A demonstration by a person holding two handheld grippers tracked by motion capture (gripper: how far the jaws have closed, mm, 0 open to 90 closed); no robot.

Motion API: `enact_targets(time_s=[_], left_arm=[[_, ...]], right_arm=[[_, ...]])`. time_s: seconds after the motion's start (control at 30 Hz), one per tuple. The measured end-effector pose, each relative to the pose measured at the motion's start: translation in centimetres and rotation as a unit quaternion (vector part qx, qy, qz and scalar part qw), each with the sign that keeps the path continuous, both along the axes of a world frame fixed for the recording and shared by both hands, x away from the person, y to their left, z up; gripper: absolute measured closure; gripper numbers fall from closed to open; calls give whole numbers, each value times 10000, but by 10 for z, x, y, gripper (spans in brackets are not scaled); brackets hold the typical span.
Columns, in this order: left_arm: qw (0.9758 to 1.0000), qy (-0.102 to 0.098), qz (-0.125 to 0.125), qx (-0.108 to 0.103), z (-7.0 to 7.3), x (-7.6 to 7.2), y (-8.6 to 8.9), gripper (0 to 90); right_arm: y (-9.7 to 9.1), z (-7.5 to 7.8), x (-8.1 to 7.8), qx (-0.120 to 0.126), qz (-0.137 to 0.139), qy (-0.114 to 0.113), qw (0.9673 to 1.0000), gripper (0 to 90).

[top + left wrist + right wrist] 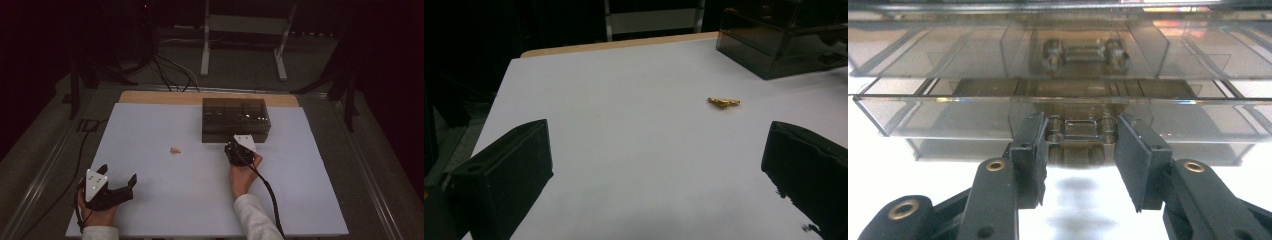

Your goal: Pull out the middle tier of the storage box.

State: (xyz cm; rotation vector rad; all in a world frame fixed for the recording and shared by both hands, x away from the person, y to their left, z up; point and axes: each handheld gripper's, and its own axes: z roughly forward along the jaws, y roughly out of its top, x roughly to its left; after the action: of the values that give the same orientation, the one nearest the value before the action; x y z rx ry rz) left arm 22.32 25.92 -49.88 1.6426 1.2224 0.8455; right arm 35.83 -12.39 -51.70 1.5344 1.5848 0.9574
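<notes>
The dark see-through drawer box [236, 119] sits at the far middle of the white bench [150, 200]. The right tongs [1082, 145] are closed on the handle [1080, 129] of its lower drawer [948, 117] — the things inside are too murky to make out. A small gold thing [723, 102] lies alone, well apart. The left tongs [120, 187] rest wide open, holding nothing.
</notes>
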Motion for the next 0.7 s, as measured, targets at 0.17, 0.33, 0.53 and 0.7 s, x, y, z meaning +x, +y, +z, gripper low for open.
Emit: enact_targets(time_s=[0.17, 0.33, 0.53, 0.7], left_arm=[[10000, -3, 0, 14, 0, 0, 0, 11], [10000, -5, 1, 13, 0, 0, 0, 11], [10000, 9, -7, 13, 0, 0, -1, 11], [10000, 8, -8, 14, 0, 0, -1, 11]], right_arm=[[-1, 2, -11, -9, 52, 67, 10000, 560], [-6, 4, -13, 148, 172, 121, 9997, 548], [-18, 7, -16, 470, 299, 32, 9984, 131], [-31, 9, -11, 783, 562, 206, 9951, 17]])
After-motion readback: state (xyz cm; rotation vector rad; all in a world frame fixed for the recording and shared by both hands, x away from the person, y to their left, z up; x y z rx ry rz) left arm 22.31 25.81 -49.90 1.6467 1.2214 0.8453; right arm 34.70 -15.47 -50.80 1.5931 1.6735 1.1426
